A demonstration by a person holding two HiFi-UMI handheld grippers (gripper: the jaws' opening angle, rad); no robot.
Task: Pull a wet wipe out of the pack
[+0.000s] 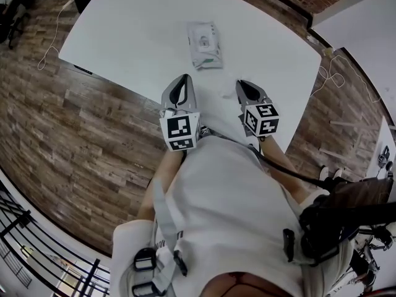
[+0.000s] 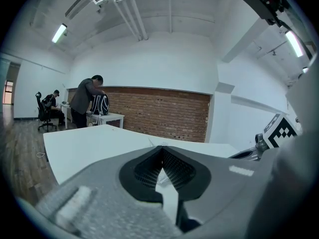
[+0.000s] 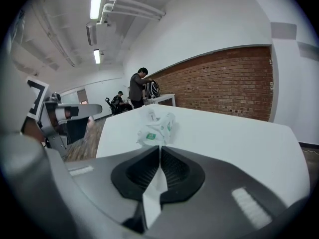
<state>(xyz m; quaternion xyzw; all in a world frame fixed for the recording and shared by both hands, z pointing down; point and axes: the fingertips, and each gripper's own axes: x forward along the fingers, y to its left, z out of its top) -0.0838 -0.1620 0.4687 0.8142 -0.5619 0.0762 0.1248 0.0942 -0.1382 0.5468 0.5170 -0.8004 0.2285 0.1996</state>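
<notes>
Two closed, empty tools, my left tool (image 1: 183, 79) and right tool (image 1: 242, 84), hover over the desk (image 1: 124, 30) edge. The wipe pack (image 1: 204, 44) lies ahead, untouched. I'd pin it with one, then pinch the wipe slowly.

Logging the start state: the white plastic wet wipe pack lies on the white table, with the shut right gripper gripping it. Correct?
No. The right gripper is shut, but on nothing: the right gripper view shows the white plastic wet wipe pack lying on the white table beyond its jaws, untouched.
</notes>
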